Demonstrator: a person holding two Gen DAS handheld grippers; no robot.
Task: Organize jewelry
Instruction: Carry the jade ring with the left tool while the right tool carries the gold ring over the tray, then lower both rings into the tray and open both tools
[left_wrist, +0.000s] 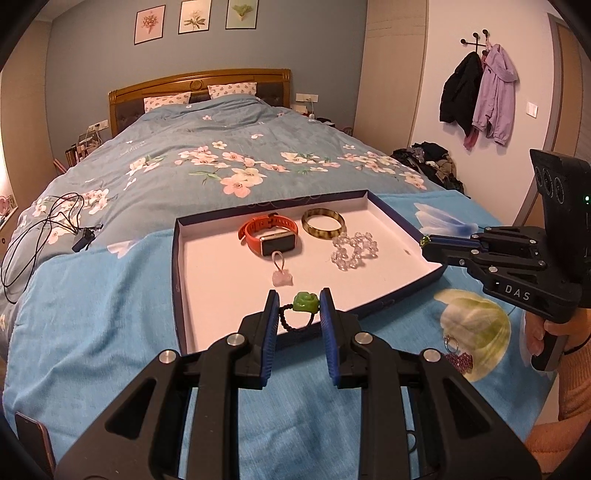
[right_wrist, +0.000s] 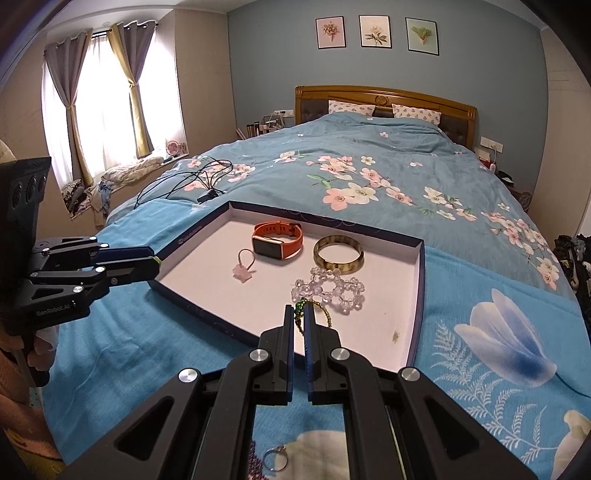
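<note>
- While both grippers hover at the tray's (left_wrist: 391, 218) near edge, the left gripper (left_wrist: 300, 314) pinches a green pendant (left_wrist: 305, 302) on black cord.
- Right gripper (right_wrist: 300, 317), jaws nearly together, clamps a green-gold chain (right_wrist: 300, 308).
- Watch (left_wrist: 271, 236), bangle (left_wrist: 323, 222), crystal beads (left_wrist: 354, 250) lie inside the tray.

"das" on right claw (left_wrist: 424, 242); "genrobot.ai" on left claw (right_wrist: 157, 263).

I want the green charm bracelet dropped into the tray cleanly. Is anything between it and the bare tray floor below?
Nothing visible does. The left gripper holds the green charm bracelet over the tray's near edge; the pink charm lies farther in.
</note>
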